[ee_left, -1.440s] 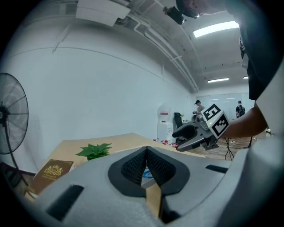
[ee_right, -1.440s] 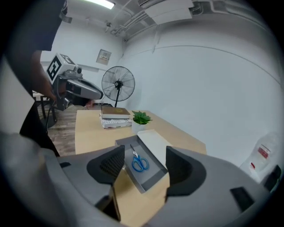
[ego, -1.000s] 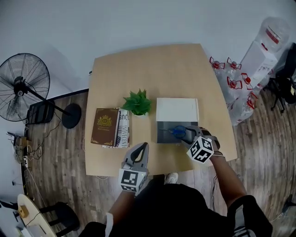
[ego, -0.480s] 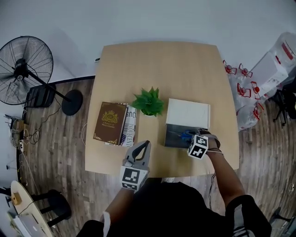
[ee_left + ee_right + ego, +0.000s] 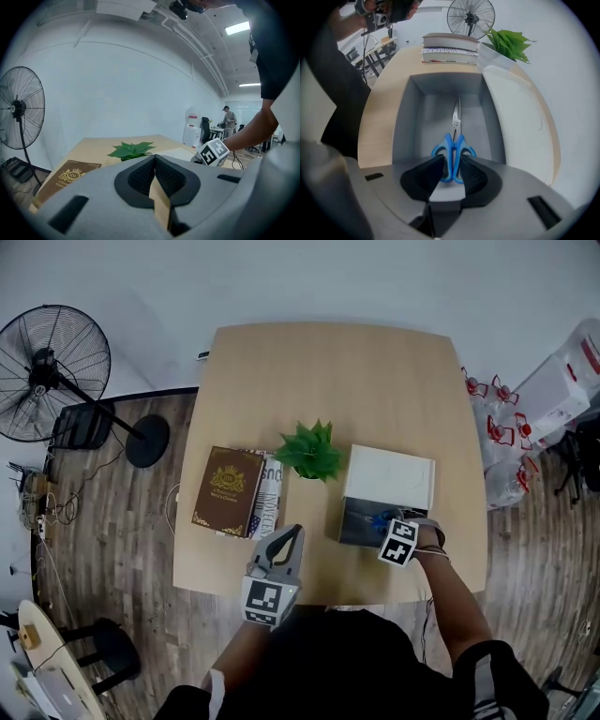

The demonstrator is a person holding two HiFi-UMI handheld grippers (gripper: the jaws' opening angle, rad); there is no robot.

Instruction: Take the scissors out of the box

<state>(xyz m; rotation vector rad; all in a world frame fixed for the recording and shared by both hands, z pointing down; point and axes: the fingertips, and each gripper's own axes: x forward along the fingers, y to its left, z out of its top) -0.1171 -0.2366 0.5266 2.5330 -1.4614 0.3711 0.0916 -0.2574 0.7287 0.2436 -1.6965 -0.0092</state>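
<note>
Scissors (image 5: 453,152) lie flat on the floor of the open grey box (image 5: 404,122), blue handles at the near end, blades closed and pointing toward the far wall. Right gripper (image 5: 453,156) is dipped into the near end of the box, jaws narrowly apart and straddling the handle shanks; a gap shows on one side, so not clamped yet.

Left gripper (image 5: 154,157) hangs left of the box over the table (image 5: 328,371) edge, jaws closed, empty. White lid (image 5: 391,476) lies just behind the box.

Handling guess: light, rigid, with smooth plastic handles that could pivot or slip in the pads. Best hold looks like the shanks just below the loops, squeezed across both so the blades stay shut, then a straight lift clear of the walls.
</note>
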